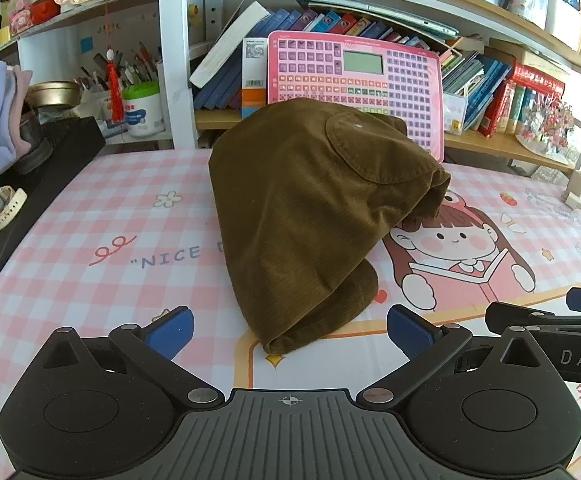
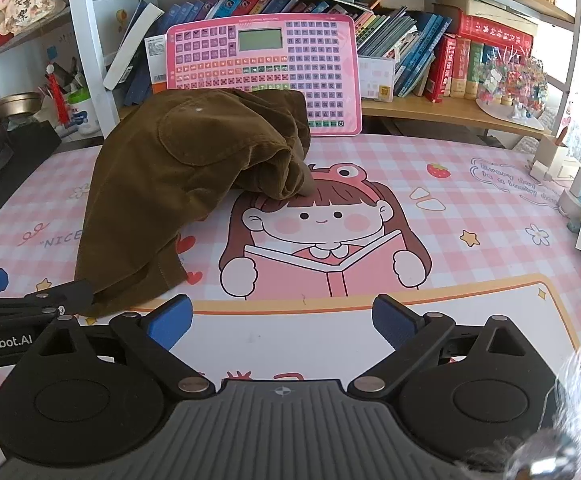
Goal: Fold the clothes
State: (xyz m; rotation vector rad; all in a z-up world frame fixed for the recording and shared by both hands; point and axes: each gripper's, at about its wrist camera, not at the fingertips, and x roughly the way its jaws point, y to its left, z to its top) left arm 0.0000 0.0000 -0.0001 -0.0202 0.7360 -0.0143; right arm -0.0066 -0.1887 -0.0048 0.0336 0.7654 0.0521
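A brown corduroy garment (image 1: 310,208) lies bunched in a loose heap on the pink checked desk mat (image 1: 110,220), a round patch on top. In the right wrist view the garment (image 2: 178,176) sits at the left of the mat (image 2: 450,240). My left gripper (image 1: 290,336) is open and empty, just short of the garment's near hem. My right gripper (image 2: 282,320) is open and empty over the mat, to the right of the garment. Each gripper shows at the edge of the other's view: the right gripper (image 1: 550,320), the left gripper (image 2: 18,300).
A pink toy keyboard tablet (image 1: 354,84) leans against the bookshelf (image 1: 490,144) behind the garment. A black tray (image 1: 38,184) with a watch lies at the left. Small items and a charger (image 2: 570,188) stand at the right edge.
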